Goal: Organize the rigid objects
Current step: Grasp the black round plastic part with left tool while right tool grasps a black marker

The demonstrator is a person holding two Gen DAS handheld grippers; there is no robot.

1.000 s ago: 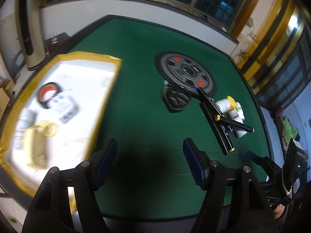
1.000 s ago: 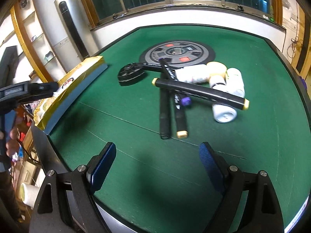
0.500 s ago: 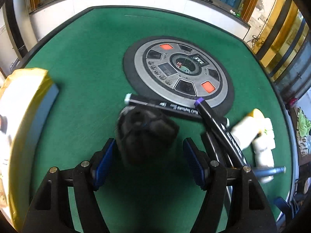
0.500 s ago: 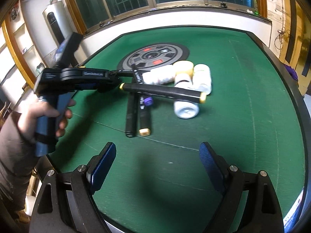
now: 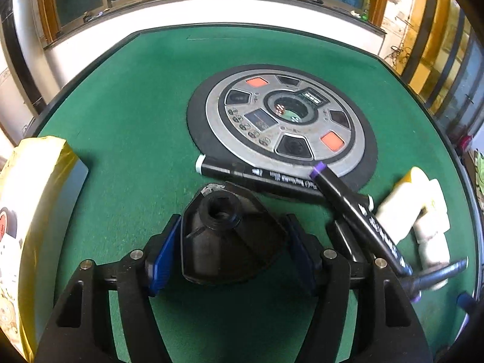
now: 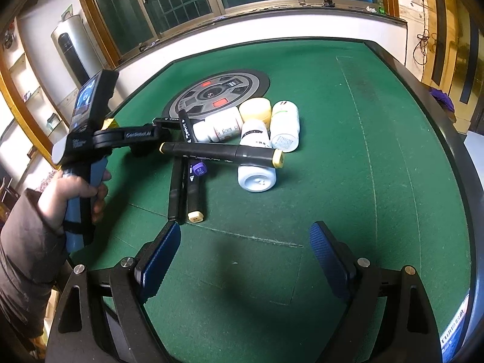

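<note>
Both wrist cameras are looking steeply down toward the round control panel [image 5: 284,121] [image 6: 217,95]: left close, right farther back, sharing it and the markers [image 5: 260,178] [image 6: 220,152].

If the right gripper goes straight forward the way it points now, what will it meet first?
Probably bare green felt first: the right gripper is open, nothing between its pads. Further along lies the white bottle under the yellow-capped marker; depth is uncertain.

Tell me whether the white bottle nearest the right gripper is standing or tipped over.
Tipped over. The white bottle lies on its side on the green table, its round base facing the camera, with the yellow-capped marker resting across it.
</note>
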